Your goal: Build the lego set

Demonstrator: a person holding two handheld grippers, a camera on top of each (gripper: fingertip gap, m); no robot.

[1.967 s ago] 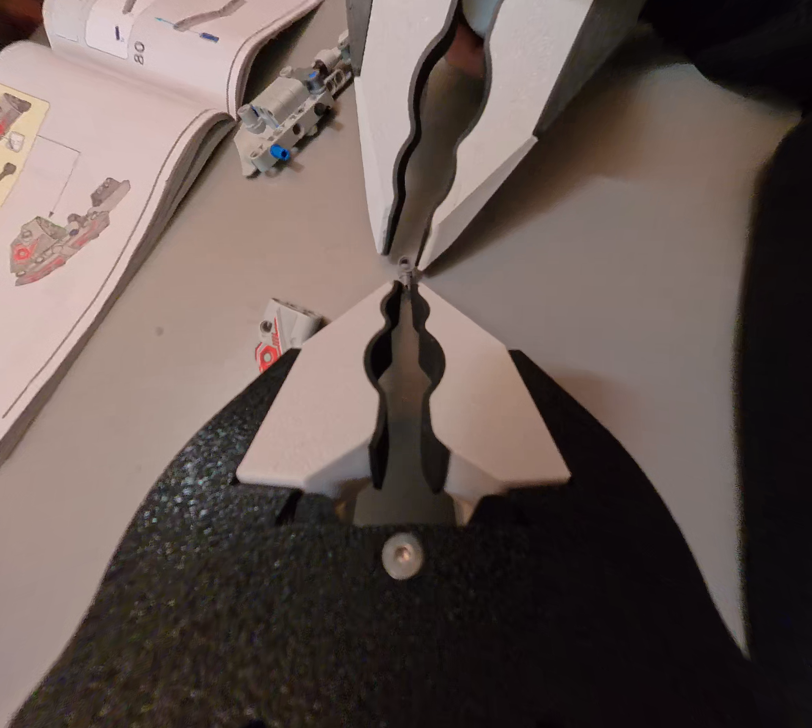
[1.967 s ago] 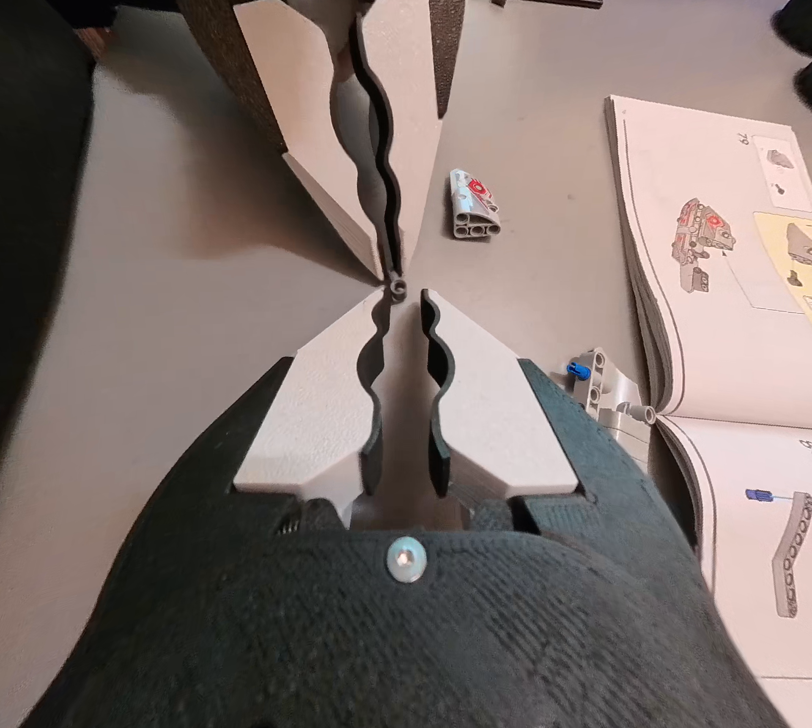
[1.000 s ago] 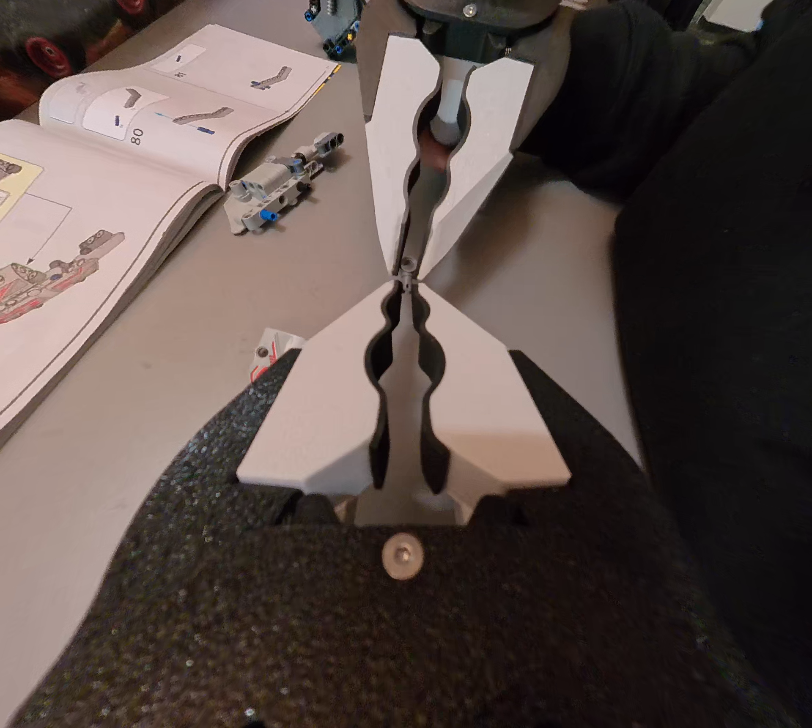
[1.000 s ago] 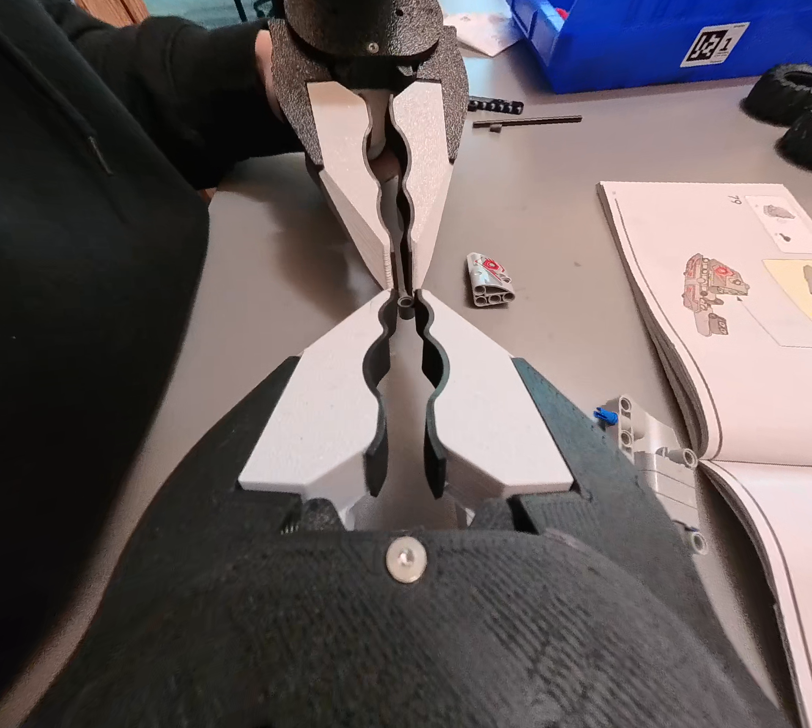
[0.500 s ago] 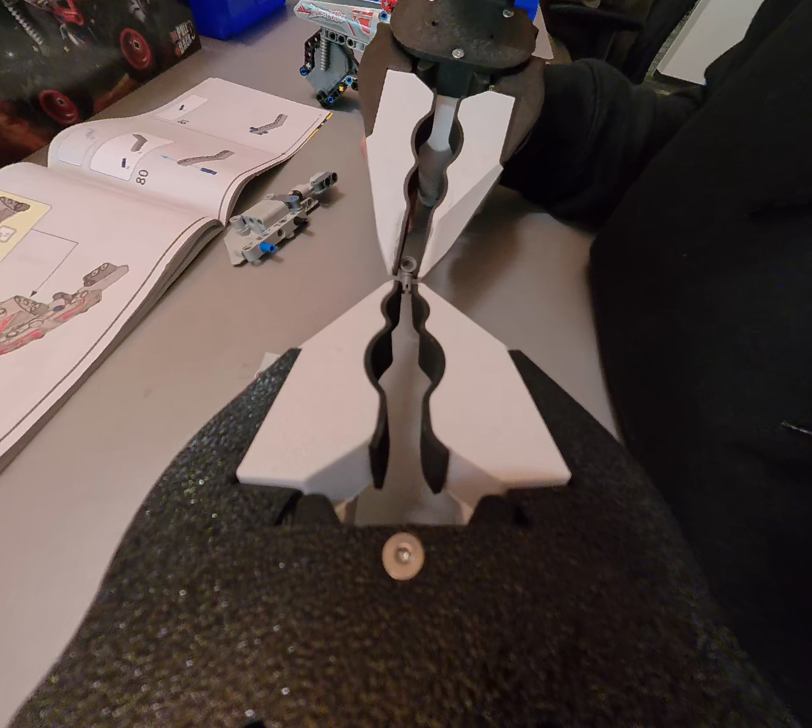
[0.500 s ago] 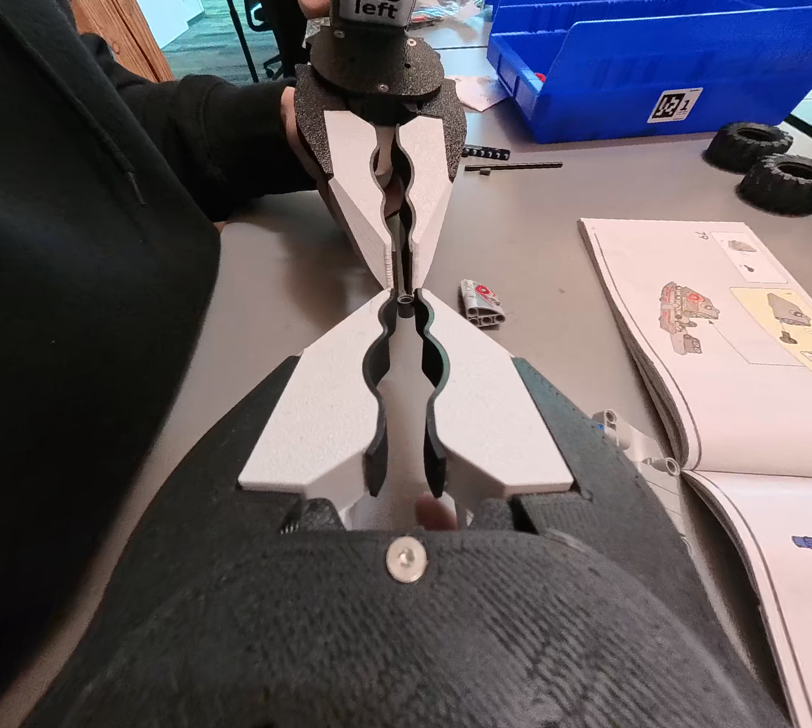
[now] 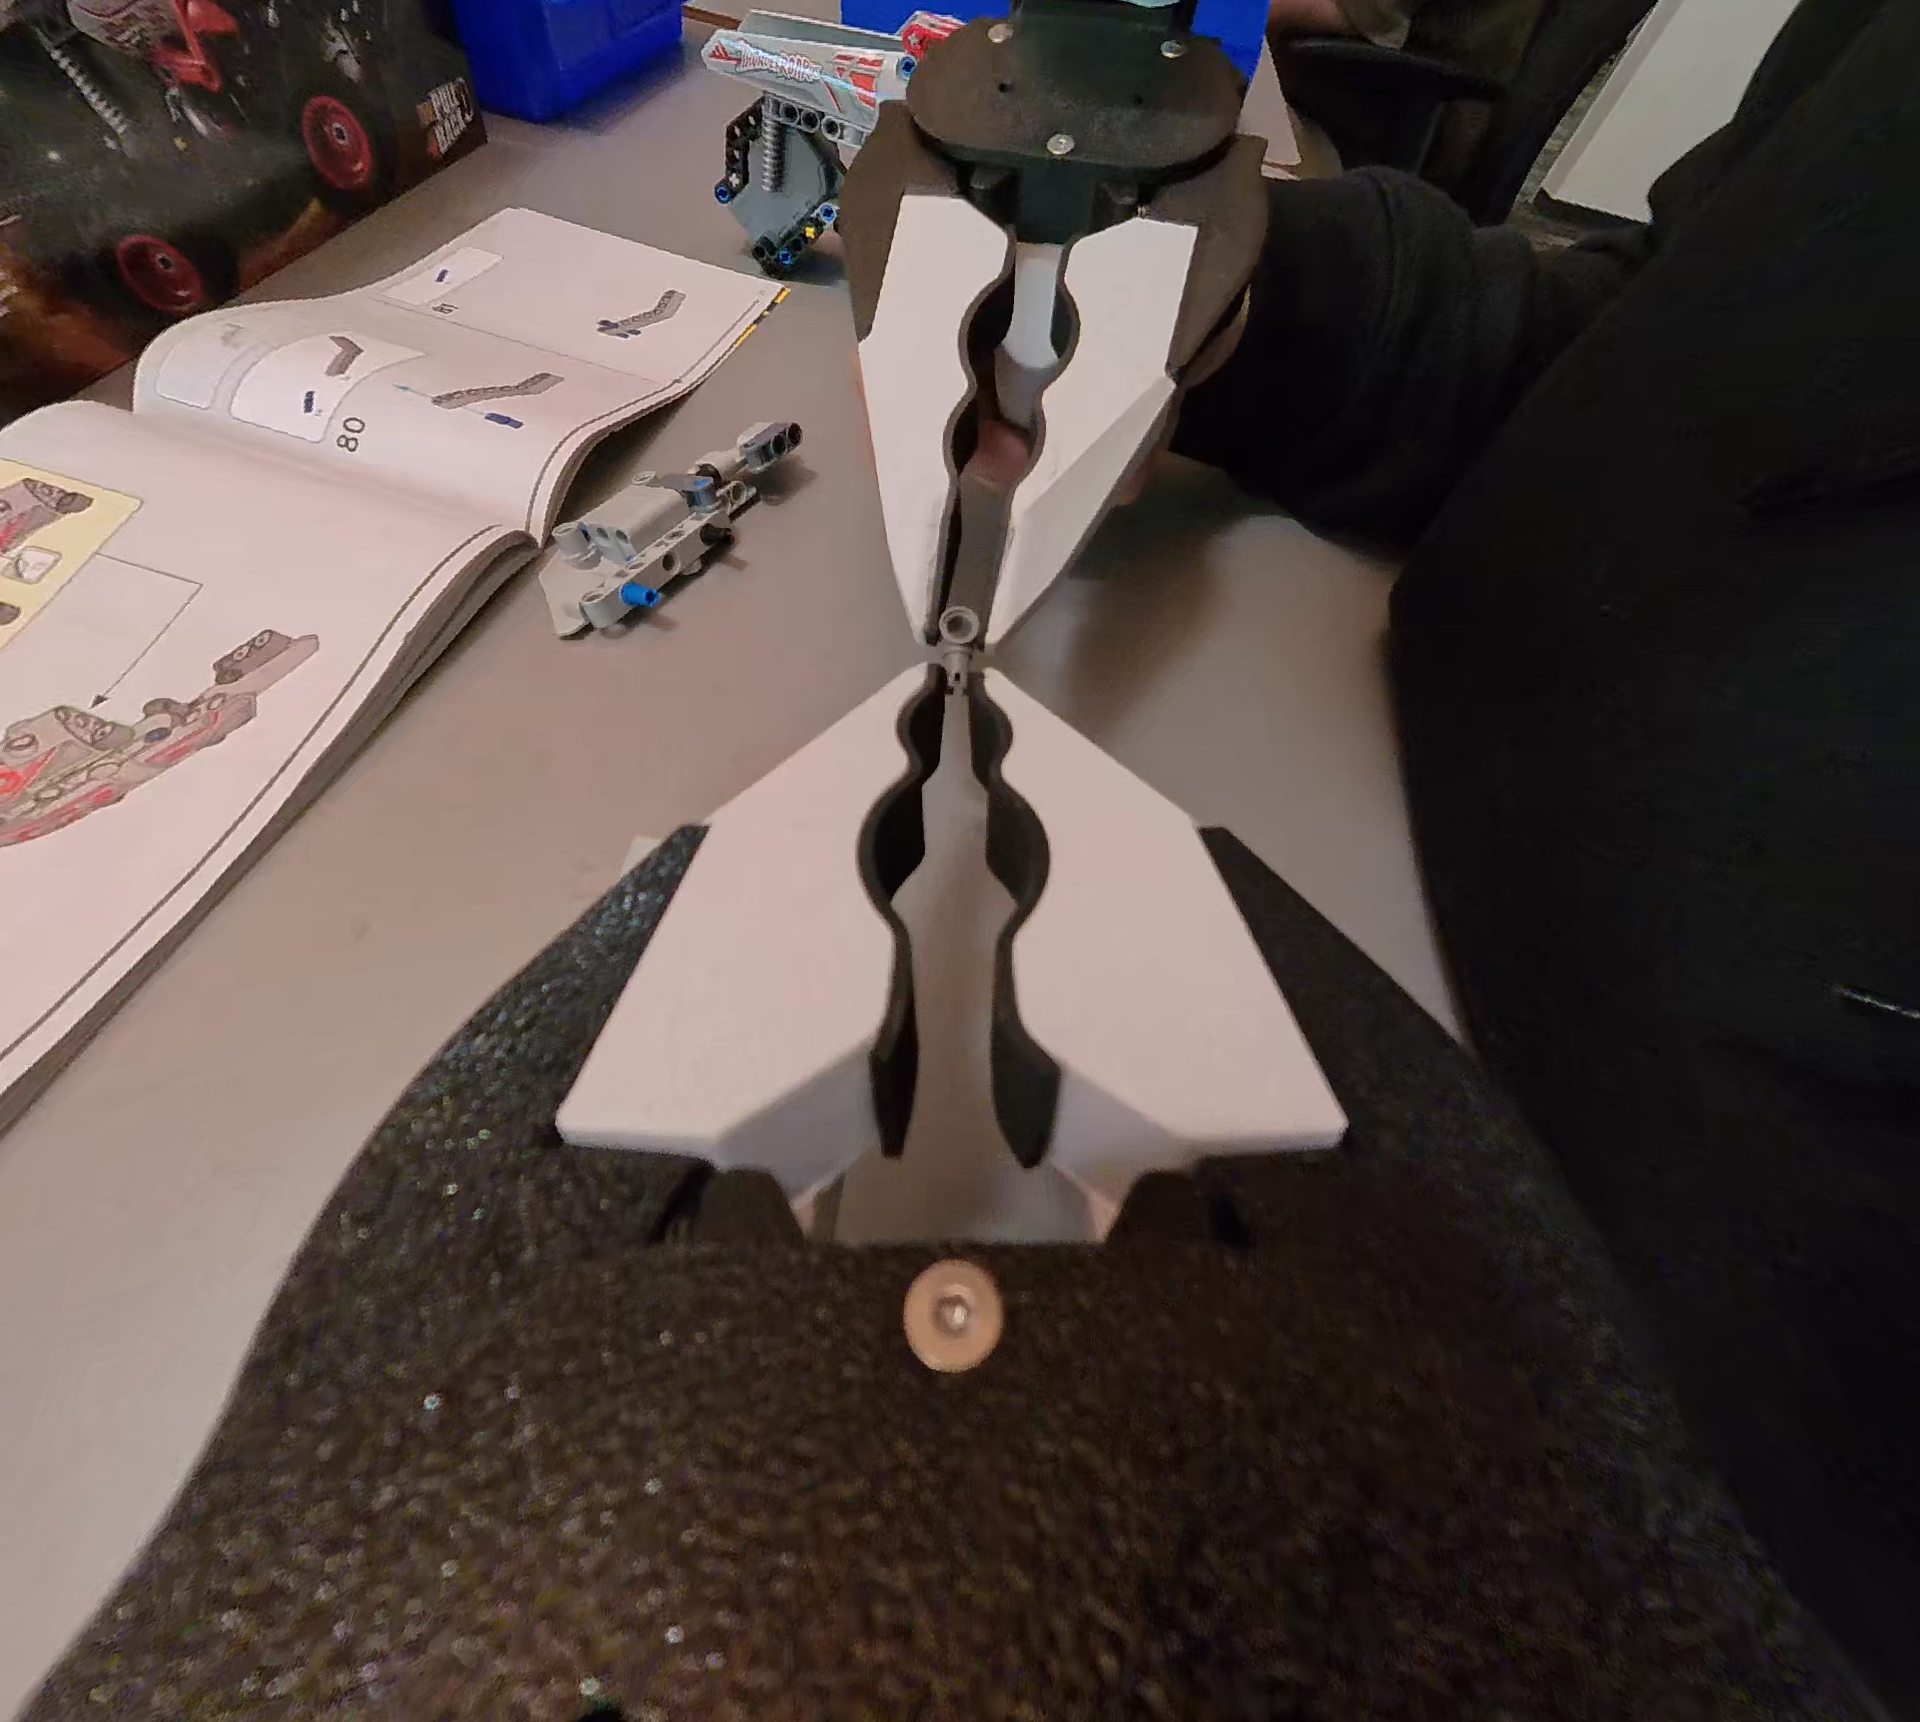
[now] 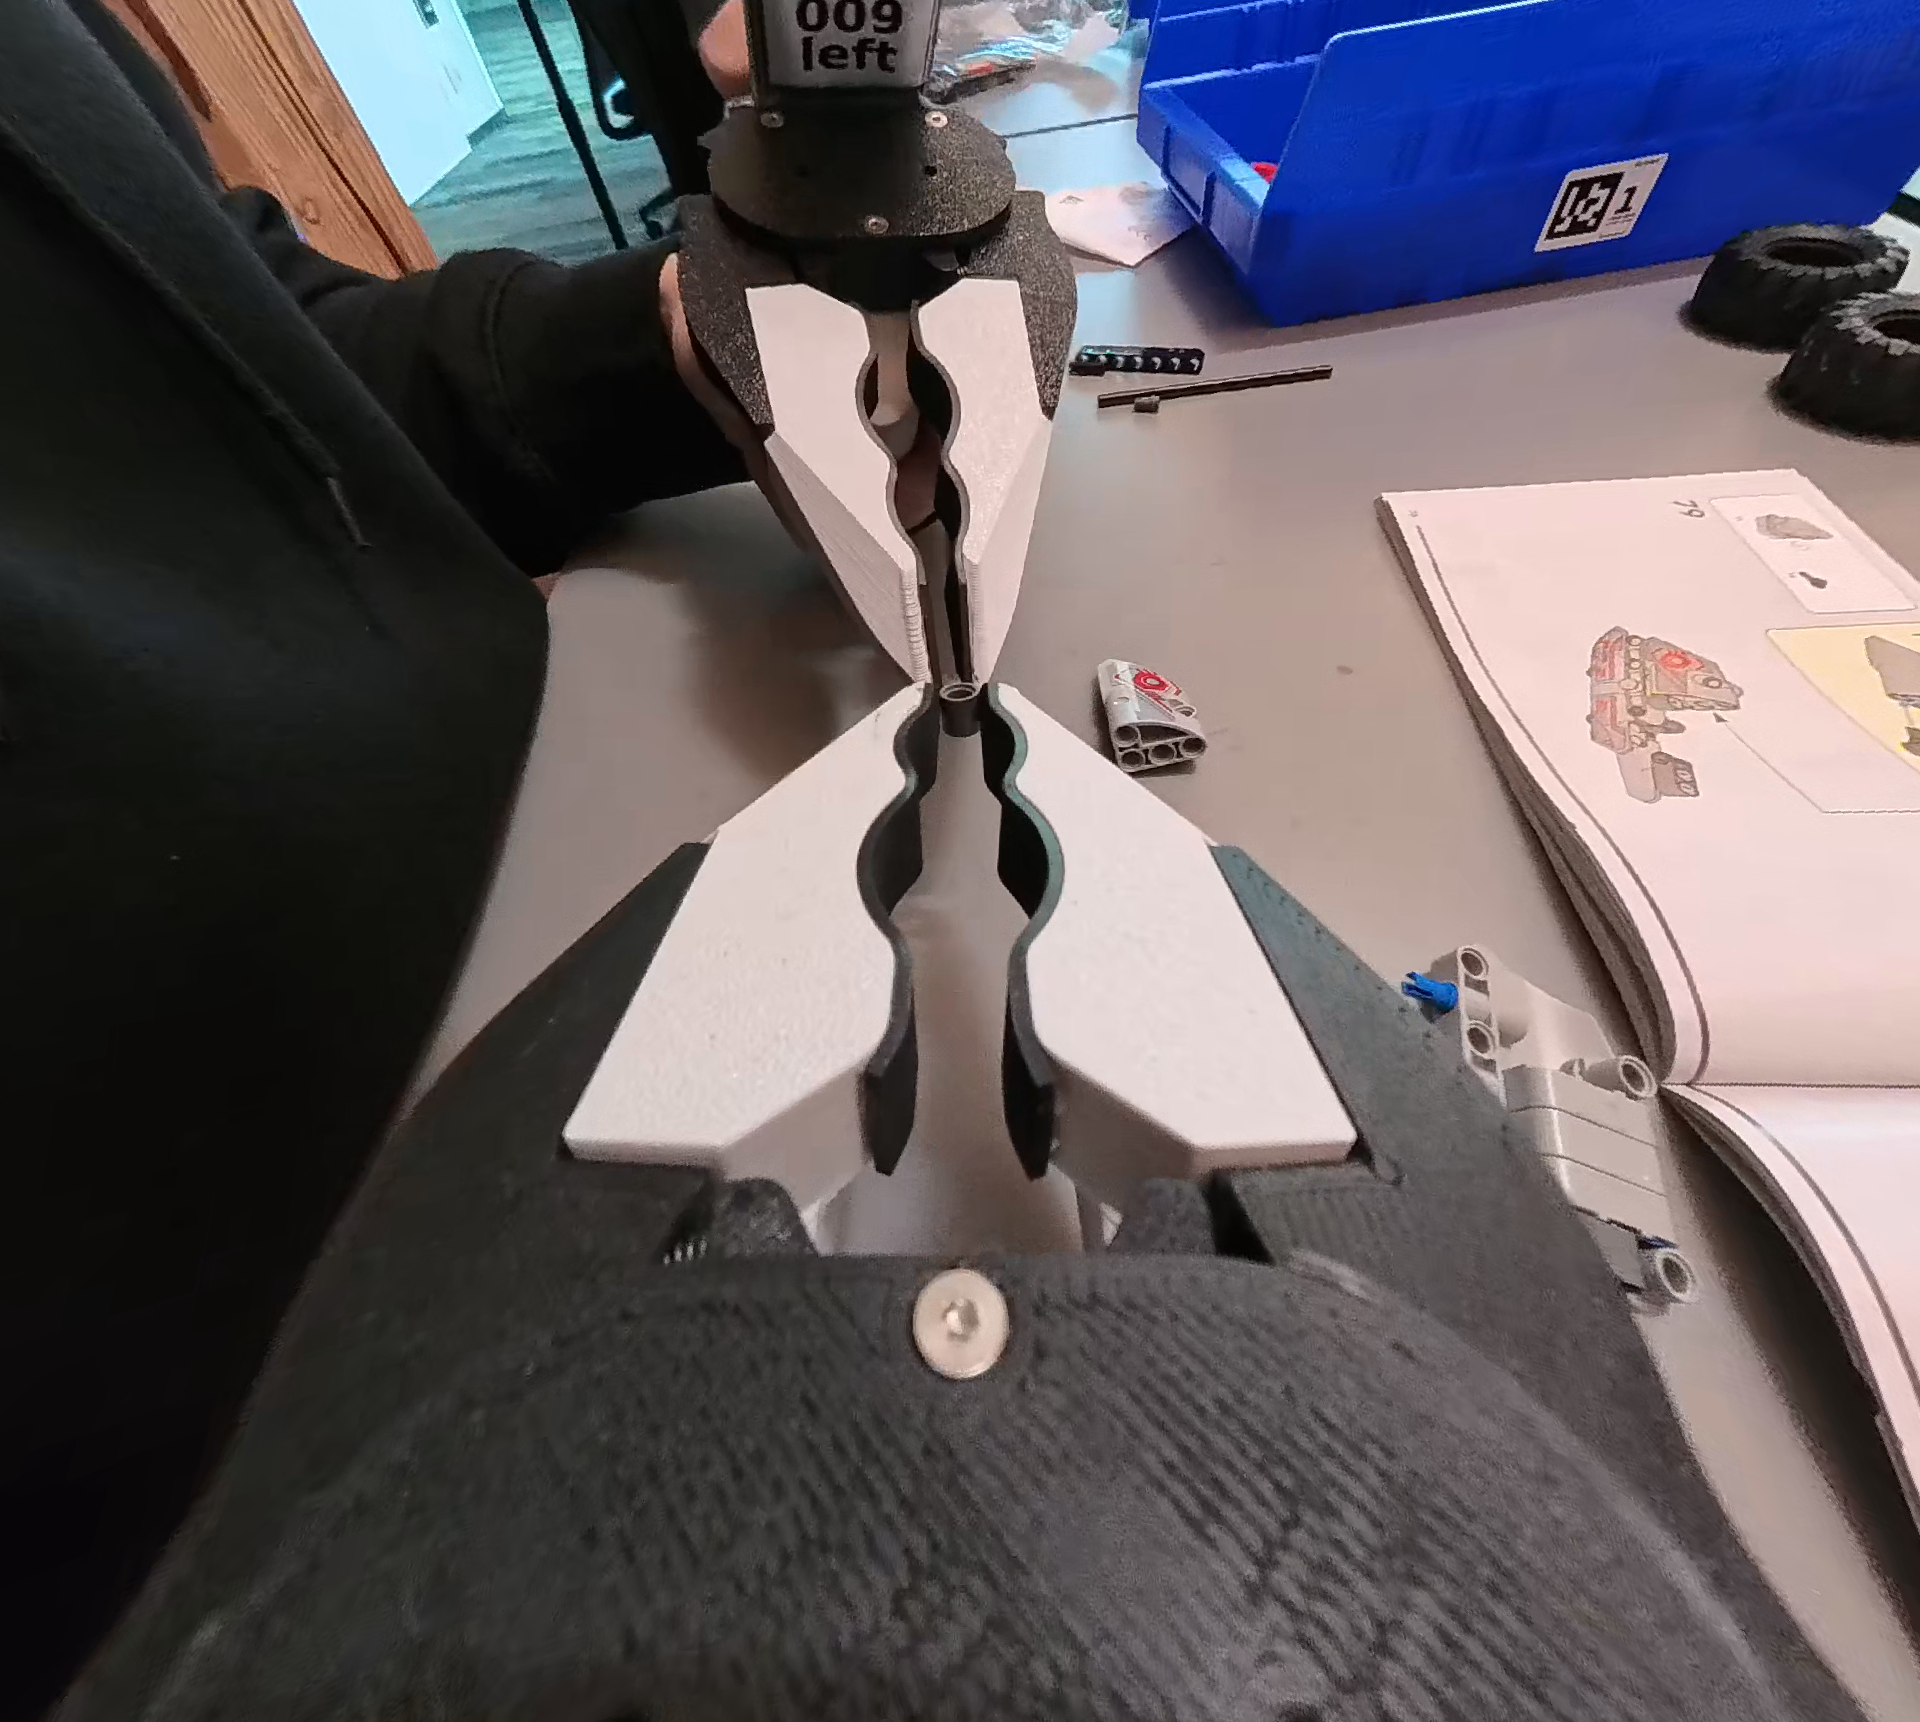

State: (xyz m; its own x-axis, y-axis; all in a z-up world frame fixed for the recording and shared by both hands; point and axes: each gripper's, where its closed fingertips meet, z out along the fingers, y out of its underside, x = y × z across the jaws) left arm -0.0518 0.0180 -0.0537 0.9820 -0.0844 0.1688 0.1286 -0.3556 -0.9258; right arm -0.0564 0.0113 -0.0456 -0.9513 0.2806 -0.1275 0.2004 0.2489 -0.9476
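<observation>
My left gripper (image 7: 954,685) is shut on a small light grey pin (image 7: 954,666) at its fingertips. My right gripper (image 8: 961,718) is shut on a small dark grey tube-shaped connector (image 8: 961,708). The two grippers meet tip to tip above the grey table, and the pin touches the connector (image 7: 958,626). In the left wrist view the right gripper (image 7: 958,618) points down at me; in the right wrist view the left gripper (image 8: 948,670) does the same. A grey sub-assembly with a blue pin (image 7: 649,550) lies beside the open instruction booklet (image 7: 260,550).
The sub-assembly (image 8: 1558,1090) and booklet (image 8: 1714,789) lie right of my right gripper. A small grey and red curved panel (image 8: 1148,716), a black beam (image 8: 1138,361), a black axle (image 8: 1216,386), black tyres (image 8: 1808,285), blue bins (image 8: 1558,62), a part-built model (image 7: 800,145) and the set box (image 7: 156,62) surround them. The tips of both grippers are at nearly the same place.
Both grippers have risen and tilted up together, staying tip to tip, so more of the far table shows. The right gripper closed on the dark connector early on.
</observation>
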